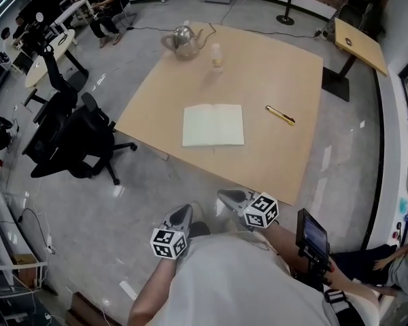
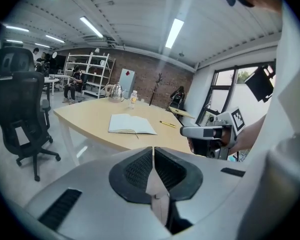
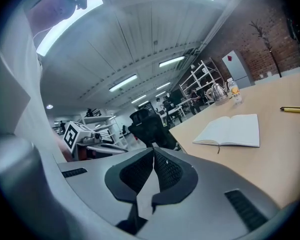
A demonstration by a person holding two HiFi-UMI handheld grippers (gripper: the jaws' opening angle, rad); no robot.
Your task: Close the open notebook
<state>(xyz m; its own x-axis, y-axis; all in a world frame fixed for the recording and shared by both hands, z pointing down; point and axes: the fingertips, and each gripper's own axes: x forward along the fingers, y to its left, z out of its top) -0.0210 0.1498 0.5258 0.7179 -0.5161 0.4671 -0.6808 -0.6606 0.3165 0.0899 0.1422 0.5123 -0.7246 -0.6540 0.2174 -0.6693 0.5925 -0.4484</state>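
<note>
Left gripper [image 1: 184,211] and right gripper [image 1: 226,196] hung empty, jaws together.
Notebook [image 1: 213,125] lay open flat on the table [image 1: 272,73], pale pages up.

Your notebook [image 1: 213,125] lies open and flat on the light wooden table [image 1: 272,73], pages up. It sits near the middle of the tabletop, a little toward the edge closest to you. Its two pale pages look about equal in width, and the spine crease runs away from you between them. Its near edge lies at an angle to the table's near edge. In the right gripper view it is thin, both halves bow slightly upward, and a thin dark ribbon [image 3: 219,148] pokes from the spine's near end onto the wood.
</note>
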